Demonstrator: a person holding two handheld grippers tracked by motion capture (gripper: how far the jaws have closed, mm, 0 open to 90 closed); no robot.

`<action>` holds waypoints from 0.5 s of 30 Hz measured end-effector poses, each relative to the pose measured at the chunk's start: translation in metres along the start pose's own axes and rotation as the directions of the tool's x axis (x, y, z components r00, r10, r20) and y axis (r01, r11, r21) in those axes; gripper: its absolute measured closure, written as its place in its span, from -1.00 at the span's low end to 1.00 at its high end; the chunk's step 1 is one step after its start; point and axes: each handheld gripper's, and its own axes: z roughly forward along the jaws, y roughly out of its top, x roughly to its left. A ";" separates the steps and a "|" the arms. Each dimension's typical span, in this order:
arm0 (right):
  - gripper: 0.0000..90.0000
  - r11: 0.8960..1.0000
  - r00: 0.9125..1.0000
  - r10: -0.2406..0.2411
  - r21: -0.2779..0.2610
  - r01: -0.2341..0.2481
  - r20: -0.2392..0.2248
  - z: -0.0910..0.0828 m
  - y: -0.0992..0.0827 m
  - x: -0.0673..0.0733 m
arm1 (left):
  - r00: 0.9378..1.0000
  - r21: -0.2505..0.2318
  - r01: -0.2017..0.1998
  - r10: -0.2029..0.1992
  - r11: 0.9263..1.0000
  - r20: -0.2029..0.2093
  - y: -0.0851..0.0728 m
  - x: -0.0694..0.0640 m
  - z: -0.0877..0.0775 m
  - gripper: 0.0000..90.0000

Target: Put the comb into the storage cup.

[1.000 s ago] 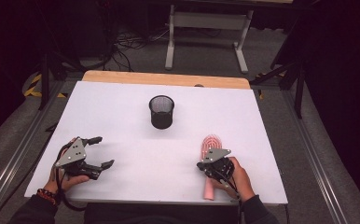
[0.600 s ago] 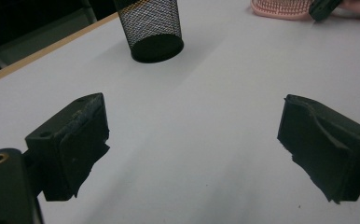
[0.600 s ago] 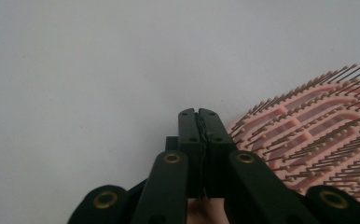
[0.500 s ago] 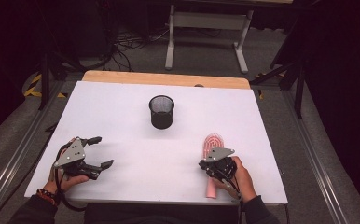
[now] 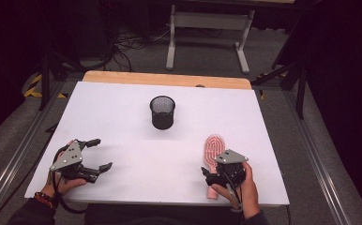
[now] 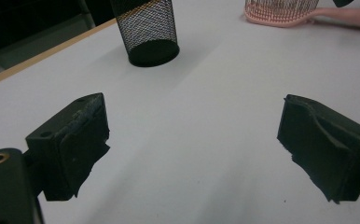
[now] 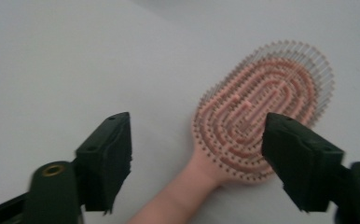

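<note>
right tongs [image 5: 210, 174] spread wide, empty, over the pink hairbrush's handle | left tongs [image 5: 99, 153] spread wide, empty, at near left | hairbrush [image 5: 214, 149] lay bristles-up on white surface [image 5: 123, 108] | black mesh cup [image 5: 162, 112] upright farther back, centre

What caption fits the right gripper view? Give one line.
Open right gripper poised above a pink hairbrush lying bristles-up on the white table.
</note>
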 end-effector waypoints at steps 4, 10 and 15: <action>-0.76 0.988 0.982 0.139 0.045 -0.145 0.126 0.008 -0.013 0.002 | 1.000 0.000 0.001 -0.001 1.000 -0.007 0.000 0.000 0.000 -0.79; -0.78 0.973 0.961 0.210 0.058 -0.223 0.181 0.015 -0.020 0.004 | 1.000 -0.003 0.003 -0.003 1.000 -0.016 0.001 0.000 0.000 -0.78; -0.77 0.957 0.948 0.258 0.085 -0.278 0.188 0.023 -0.022 -0.001 | 1.000 -0.004 0.007 -0.008 1.000 -0.024 0.000 0.000 0.001 -0.77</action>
